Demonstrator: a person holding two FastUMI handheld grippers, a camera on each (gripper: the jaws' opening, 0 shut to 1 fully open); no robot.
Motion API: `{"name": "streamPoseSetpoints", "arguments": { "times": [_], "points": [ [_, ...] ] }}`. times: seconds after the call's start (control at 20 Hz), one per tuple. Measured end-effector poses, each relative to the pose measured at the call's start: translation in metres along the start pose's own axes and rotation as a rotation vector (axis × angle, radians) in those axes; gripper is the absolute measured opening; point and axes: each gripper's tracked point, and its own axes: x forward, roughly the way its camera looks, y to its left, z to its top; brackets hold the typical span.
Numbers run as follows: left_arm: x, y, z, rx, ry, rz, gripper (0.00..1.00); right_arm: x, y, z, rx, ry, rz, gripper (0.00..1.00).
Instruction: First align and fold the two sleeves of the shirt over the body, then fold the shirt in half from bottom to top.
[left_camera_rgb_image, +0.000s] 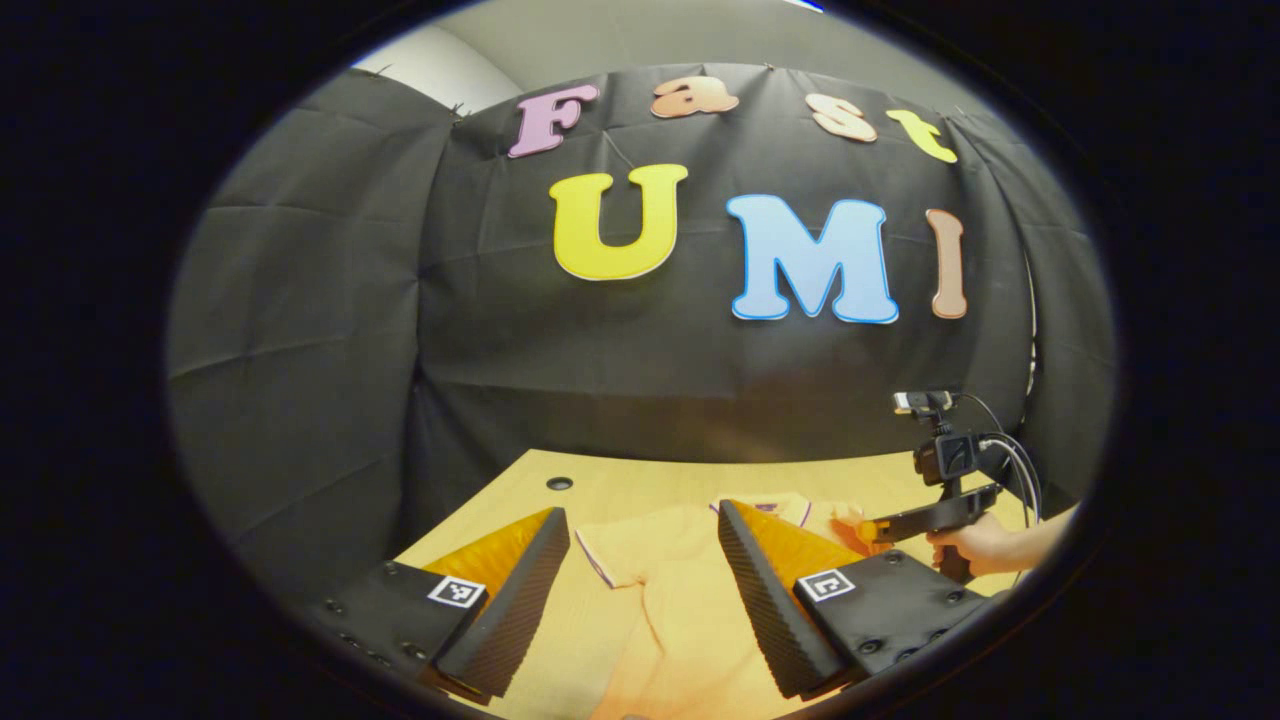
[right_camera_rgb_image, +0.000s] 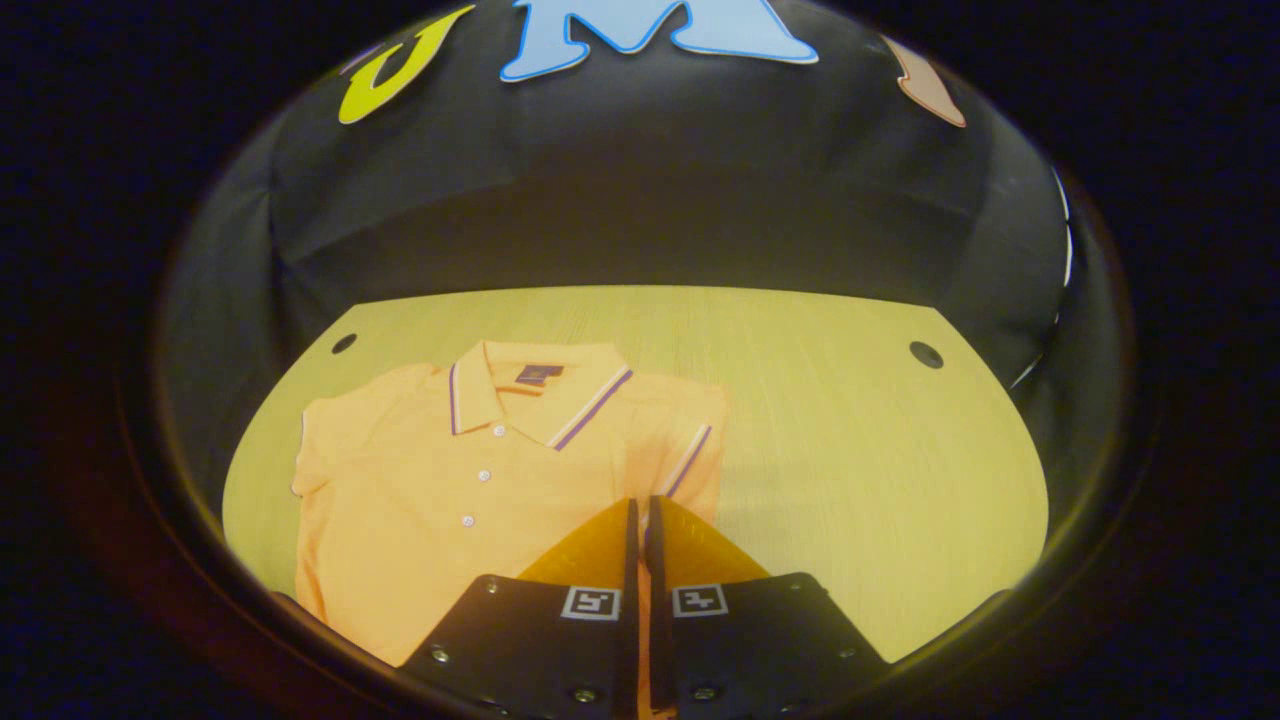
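I am looking at an orange polo shirt (right_camera_rgb_image: 450, 490) lying flat on the wooden table (right_camera_rgb_image: 850, 430), collar at the far side, buttons up. In the right gripper view, the sleeve (right_camera_rgb_image: 690, 440) on the right looks already folded in over the body. The sleeve (right_camera_rgb_image: 310, 450) on the left looks like it is sticking out, so I am thinking it needs folding next, and then the bottom-to-top fold.

My right tongs (right_camera_rgb_image: 640, 520) are squeezed almost shut over the shirt's right edge; I cannot tell if cloth is pinched between them. My left tongs (left_camera_rgb_image: 640, 530) are hanging wide open above the shirt, holding nothing.

The shirt's bottom hem is cut off in both views. A hand (left_camera_rgb_image: 975, 545) is holding the other tongs far right.
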Motion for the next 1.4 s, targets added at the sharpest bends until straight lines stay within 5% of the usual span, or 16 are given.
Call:
{"name": "streamPoseSetpoints", "arguments": {
  "times": [0.35, 0.4, 0.45, 0.55, 0.8, 0.9, 1.1, 1.4],
  "points": [
    [0.052, 0.009, -0.014, 0.0, 0.017, -0.113, 0.99, -0.001, 0.015, -0.007, 0.019, 0.037, -0.023, 0.06],
    [0.06, 0.01, -0.018, -0.001, 0.024, -0.134, 0.98, -0.003, 0.016, -0.007, 0.023, 0.039, -0.031, 0.14],
    [0.067, 0.01, -0.021, 0.0, 0.031, -0.146, 0.98, -0.007, 0.014, -0.008, 0.028, 0.036, -0.049, 0.1],
    [0.08, 0.013, -0.026, 0.001, 0.04, -0.164, 0.98, -0.017, 0.017, -0.007, 0.054, 0.021, -0.048, 0.17],
    [0.105, 0.009, -0.049, -0.006, 0.069, -0.171, 0.99, -0.059, 0.024, -0.005, 0.056, -0.04, -0.02, 0.78],
    [0.116, 0.009, -0.061, -0.019, 0.086, -0.158, 0.99, -0.085, 0.024, 0.0, 0.028, -0.087, -0.022, 0.88],
    [0.142, 0.016, -0.077, -0.032, 0.109, -0.11, 0.99, -0.14, 0.035, 0.013, 0.003, -0.187, 0.002, 0.98],
    [0.176, 0.03, -0.1, -0.036, 0.147, -0.038, 0.97, -0.207, 0.044, 0.011, -0.075, -0.294, -0.005, 0.98]
  ]
}}
